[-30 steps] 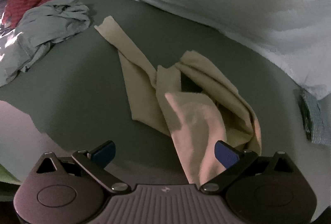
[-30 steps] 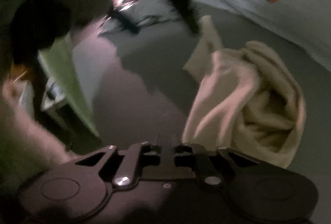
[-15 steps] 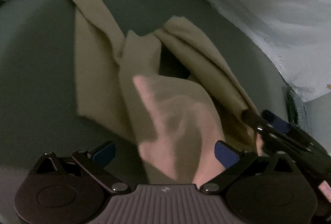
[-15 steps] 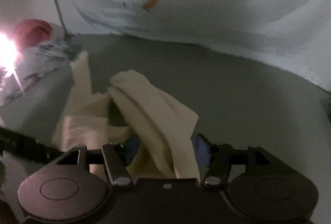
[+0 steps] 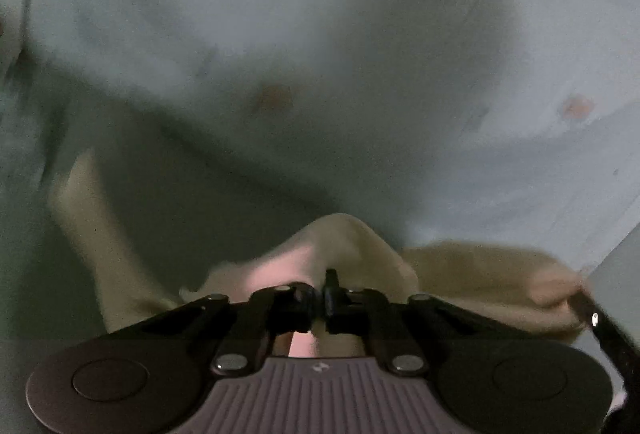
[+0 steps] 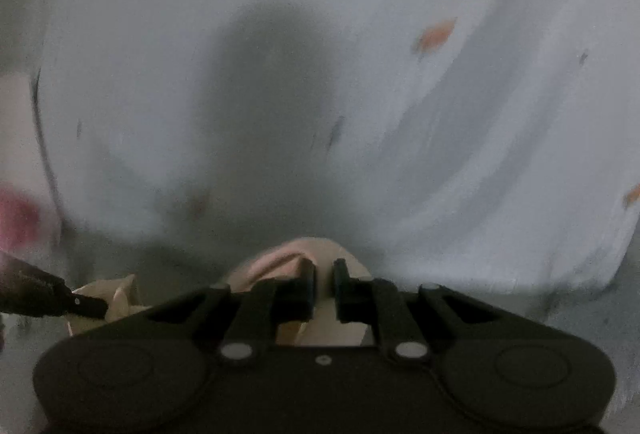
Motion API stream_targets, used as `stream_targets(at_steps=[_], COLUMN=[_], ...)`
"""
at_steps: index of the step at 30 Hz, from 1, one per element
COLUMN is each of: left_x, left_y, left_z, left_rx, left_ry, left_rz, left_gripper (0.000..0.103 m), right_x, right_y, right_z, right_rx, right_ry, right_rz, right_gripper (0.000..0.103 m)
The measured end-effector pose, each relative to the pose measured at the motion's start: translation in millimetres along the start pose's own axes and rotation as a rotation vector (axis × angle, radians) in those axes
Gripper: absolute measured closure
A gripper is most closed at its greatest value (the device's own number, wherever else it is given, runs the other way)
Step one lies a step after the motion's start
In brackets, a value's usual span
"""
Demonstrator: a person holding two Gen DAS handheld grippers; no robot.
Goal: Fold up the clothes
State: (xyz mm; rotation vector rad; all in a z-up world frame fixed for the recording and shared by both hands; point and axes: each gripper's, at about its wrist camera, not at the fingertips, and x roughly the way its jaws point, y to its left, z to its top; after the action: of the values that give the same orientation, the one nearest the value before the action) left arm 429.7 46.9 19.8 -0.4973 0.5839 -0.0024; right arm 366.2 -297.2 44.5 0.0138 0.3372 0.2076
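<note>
Cream-coloured cloth (image 5: 352,246) is pinched at two points and is held up off the grey surface (image 5: 200,185). One fold is clamped between the closed fingers of the left gripper (image 5: 325,294); half a second earlier those fingers were spread wide above the cloth lying crumpled on the surface. A second fold (image 6: 296,258) is gripped between the nearly closed fingers of the right gripper (image 6: 323,280), which were previously spread around that fold. In the left wrist view, the cloth is stretched to the right towards the other gripper (image 5: 600,318), seen at the frame edge, and one strip (image 5: 92,234) is trailed down to the left. In the right wrist view, the left gripper (image 6: 60,300) is seen at the left edge with cloth bunched at its tip. Behind the cloth, a pale blue sheet (image 6: 460,113) with small orange motifs is spread, where the grey surface was previously in view. A red item (image 6: 16,218) is blurred at the far left. Both views are motion-blurred.
</note>
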Motion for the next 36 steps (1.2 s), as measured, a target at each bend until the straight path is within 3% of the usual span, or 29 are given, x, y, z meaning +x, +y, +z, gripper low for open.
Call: stream_targets(at_steps=[5, 7, 10, 12, 14, 16, 20, 22, 24, 26, 32, 36], left_x=[-64, -88, -111, -118, -115, -100, -56, -48, -47, -46, -51, -52], left_y=[-61, -77, -80, -68, -43, -10, 82, 121, 149, 158, 147, 158], left_z=[99, 110, 91, 70, 40, 9, -66, -95, -115, -120, -122, -126], left_rx=[0.047, 0.072, 0.089, 0.078, 0.028, -0.023, -0.202, -0.303, -0.379, -0.409, -0.367, -0.38], left_ry=[-0.312, -0.398, -0.444, -0.42, -0.341, -0.234, 0.028, 0.1, 0.136, 0.137, 0.106, 0.088], left_rz=[-0.217, -0.273, -0.305, -0.295, -0.245, -0.135, 0.186, 0.279, 0.346, 0.379, 0.386, 0.384], left_gripper=[0.098, 0.098, 0.098, 0.098, 0.098, 0.098, 0.098, 0.098, 0.098, 0.097, 0.096, 0.097], right_x=[-61, -86, -120, -134, -139, -132, -110, -112, -113, -102, -33, 28], right_y=[-20, -24, -27, -25, -18, -3, 48, 65, 65, 60, 48, 51], right_z=[83, 92, 93, 68, 30, -20, -134, -160, -158, -147, -125, -127], right_rx=[0.032, 0.054, 0.076, 0.116, 0.159, 0.162, 0.008, -0.014, 0.006, 0.014, 0.026, 0.1], right_ry=[-0.264, -0.311, -0.341, -0.258, -0.102, 0.134, 0.661, 0.771, 0.762, 0.71, 0.621, 0.543], right_rz=[-0.111, -0.126, -0.142, -0.124, -0.079, -0.001, 0.199, 0.253, 0.29, 0.251, 0.094, 0.218], right_gripper=[0.093, 0.092, 0.091, 0.091, 0.091, 0.089, 0.081, 0.073, 0.056, 0.043, 0.041, 0.034])
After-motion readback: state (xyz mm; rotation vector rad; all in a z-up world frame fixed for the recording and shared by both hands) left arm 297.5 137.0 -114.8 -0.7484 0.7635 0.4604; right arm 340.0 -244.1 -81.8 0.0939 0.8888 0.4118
